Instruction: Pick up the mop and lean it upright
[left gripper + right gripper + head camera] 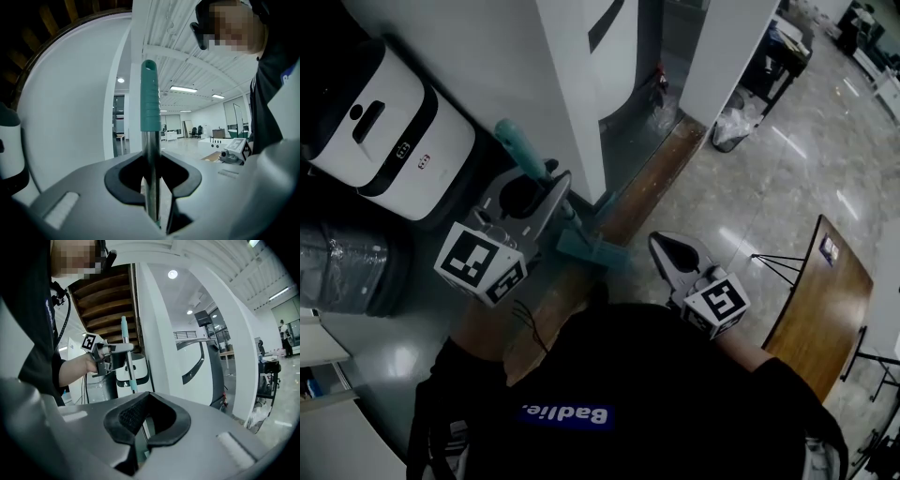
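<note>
Polished floor (750,206) and a white pillar (572,84) frame our work. We hold the mop (523,150) nearly upright just beside that pillar, mop head (586,248) low at the floor. Our left gripper (559,195) pinches the metal shaft (151,154) below the teal grip (150,98). Our right gripper (667,251) hangs near, jaws pressed together on nothing. We judge the leaning step is in hand. Next we need to tip the grip against the pillar, then release gently.
</note>
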The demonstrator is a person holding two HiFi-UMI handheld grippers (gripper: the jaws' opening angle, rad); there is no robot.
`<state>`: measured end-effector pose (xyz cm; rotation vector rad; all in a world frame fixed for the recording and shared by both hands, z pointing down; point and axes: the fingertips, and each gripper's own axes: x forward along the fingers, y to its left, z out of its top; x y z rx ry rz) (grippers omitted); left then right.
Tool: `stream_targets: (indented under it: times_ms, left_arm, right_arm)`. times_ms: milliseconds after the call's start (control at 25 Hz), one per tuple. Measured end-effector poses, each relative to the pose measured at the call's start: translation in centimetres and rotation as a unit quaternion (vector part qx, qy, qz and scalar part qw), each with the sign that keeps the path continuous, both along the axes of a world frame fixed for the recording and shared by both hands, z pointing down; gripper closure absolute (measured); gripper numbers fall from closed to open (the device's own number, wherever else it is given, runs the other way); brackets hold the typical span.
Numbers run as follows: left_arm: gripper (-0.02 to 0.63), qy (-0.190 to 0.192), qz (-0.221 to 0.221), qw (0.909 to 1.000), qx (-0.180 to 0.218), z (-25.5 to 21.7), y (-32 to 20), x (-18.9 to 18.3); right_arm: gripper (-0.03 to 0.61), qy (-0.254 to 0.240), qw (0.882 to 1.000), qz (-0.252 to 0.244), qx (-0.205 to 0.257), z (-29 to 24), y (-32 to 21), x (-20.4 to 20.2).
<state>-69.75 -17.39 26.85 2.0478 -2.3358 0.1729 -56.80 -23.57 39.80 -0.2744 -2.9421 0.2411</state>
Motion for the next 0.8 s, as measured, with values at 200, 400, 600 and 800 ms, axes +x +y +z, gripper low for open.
stream_targets:
  times_ms: [200, 400, 600, 800]
  left_arm:
    - [0.508, 0.001, 0.020, 0.9998, 0.001, 0.6, 0.2, -3.2]
    - [0.508, 0.001, 0.042, 0.9991, -0.002, 1.0, 0.3, -6.1]
    - [0.508, -0.001, 0.073, 0.9973, -0.010, 1.5, 0.6, -8.3]
    - [0.508, 0.003, 0.106, 0.9941, -0.020, 3.1, 0.4, -11.1]
  right_arm:
    - [0.574, 0.007, 1.000, 0.012, 0.008, 0.6, 0.5, -2.3]
    - [0.574, 0.017, 0.999, 0.028, 0.009, 0.5, 1.0, -4.6]
    - [0.574, 0.020, 0.999, 0.041, 0.016, 0.8, 1.1, -6.1]
    - [0.574, 0.026, 0.998, 0.050, 0.017, 1.3, 1.4, -7.9]
